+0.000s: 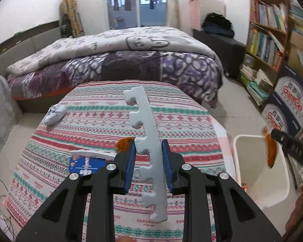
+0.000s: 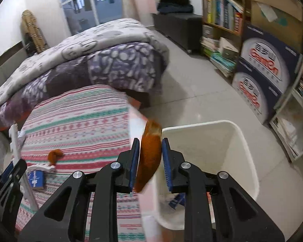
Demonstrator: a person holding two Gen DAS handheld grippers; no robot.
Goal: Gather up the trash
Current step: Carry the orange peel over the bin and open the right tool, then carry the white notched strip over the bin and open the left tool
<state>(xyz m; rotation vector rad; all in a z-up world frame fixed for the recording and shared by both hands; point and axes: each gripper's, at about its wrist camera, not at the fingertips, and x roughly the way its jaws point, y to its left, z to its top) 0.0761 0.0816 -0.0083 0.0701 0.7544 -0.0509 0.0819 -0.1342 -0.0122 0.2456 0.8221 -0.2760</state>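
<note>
Red letters that seem to read "GanTen" show on each of the two stacked dark-blue cartons (image 2: 266, 76) beside the bookshelf (image 2: 222, 10); other print is too small.

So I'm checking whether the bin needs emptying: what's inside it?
In the white bin, something blue lies at the bottom. The right gripper, holding an orange peel, hides the rest of the floor.

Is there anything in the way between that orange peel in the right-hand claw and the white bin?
Nothing visible. The right gripper holds the orange peel beside the near rim of the white bin, which is open-topped with no lid. Only a few scraps lie at its bottom.
</note>
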